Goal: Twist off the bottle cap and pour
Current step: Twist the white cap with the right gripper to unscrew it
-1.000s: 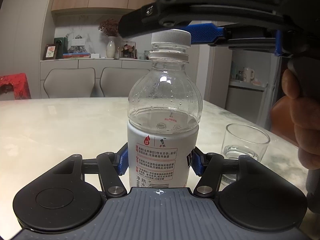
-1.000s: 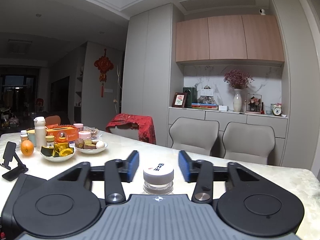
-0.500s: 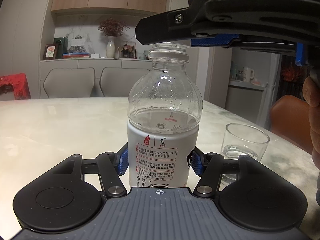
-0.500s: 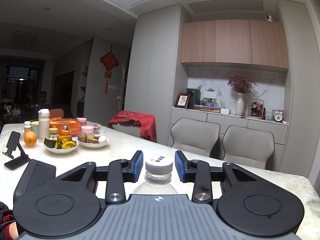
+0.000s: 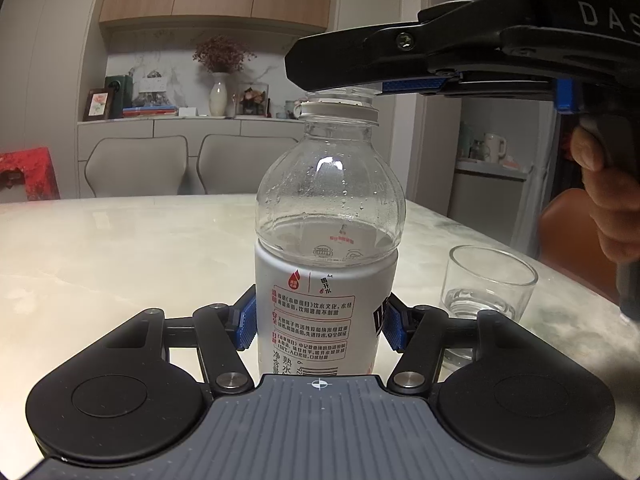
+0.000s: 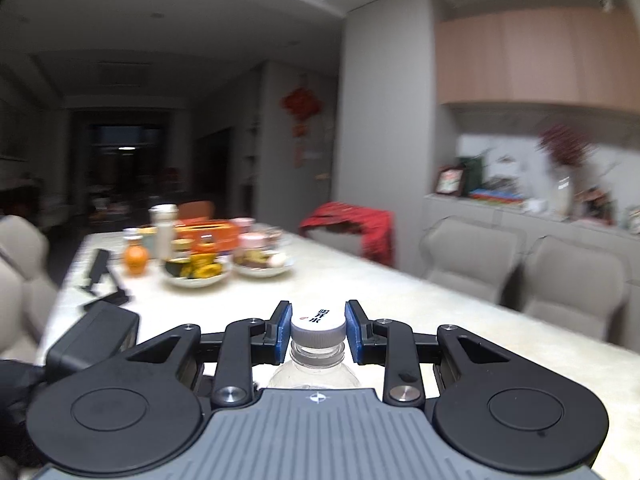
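Marble-patterned, glossy and pale, the table [image 5: 120, 248] carries everything we see, and we place it all by the bottle [image 5: 326, 248] standing upright at its middle. Left of the bottle lies only bare polished stone. Our left gripper [image 5: 318, 326] clamps the bottle's white printed label low down, its ribbed blue pads [image 5: 245, 326] pressed to both sides. The bottle is clear plastic, round-shouldered and beaded with droplets inside, with water up to the label's top edge. Right of it and a little behind stands a short cylindrical glass [image 5: 486, 288], clear, apart from the bottle.

Above the bottle's neck, our right gripper [image 6: 318, 330] comes in from the right. Its blue pads [image 6: 283, 330] flank the ridged white cap [image 6: 318, 326]; whether they press it or stop just short we cannot tell. The cap is on the bottle's threaded neck.

A second ago the right gripper's fingers stood wide of the cap; half a second ago they had narrowed; now they sit right beside it. The right wrist view has also swung and blurred, while the left gripper's hold is unchanged.
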Tool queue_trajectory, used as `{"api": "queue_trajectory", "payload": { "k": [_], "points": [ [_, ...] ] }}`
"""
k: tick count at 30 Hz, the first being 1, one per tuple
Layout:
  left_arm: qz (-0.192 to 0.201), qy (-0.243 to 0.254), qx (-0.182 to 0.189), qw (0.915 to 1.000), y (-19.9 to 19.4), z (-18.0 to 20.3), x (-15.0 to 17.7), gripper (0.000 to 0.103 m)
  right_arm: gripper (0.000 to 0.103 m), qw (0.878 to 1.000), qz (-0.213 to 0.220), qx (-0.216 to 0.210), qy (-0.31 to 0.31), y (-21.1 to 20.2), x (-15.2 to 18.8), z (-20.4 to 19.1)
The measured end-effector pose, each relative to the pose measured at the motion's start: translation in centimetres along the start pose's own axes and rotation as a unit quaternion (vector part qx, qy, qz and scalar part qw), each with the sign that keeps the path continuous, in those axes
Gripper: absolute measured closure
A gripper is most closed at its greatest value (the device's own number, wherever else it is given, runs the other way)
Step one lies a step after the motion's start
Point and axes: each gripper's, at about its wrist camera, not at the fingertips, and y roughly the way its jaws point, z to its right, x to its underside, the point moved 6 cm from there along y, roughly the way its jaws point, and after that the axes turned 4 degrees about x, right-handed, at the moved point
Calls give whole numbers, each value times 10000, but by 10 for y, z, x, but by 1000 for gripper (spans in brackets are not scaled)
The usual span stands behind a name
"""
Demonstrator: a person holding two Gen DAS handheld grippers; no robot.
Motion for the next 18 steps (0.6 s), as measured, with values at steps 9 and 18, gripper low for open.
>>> {"api": "queue_trajectory", "payload": {
  "k": [9, 18],
  "points": [
    [-3, 4, 10, 10000, 0, 3, 0, 43, 71, 9964, -175, -826, -67, -3, -3, 16],
    [0, -6, 12, 10000, -3, 4, 0, 43, 71, 9989, -3, -454, -140, -8, 2, 2]
  ]
}}
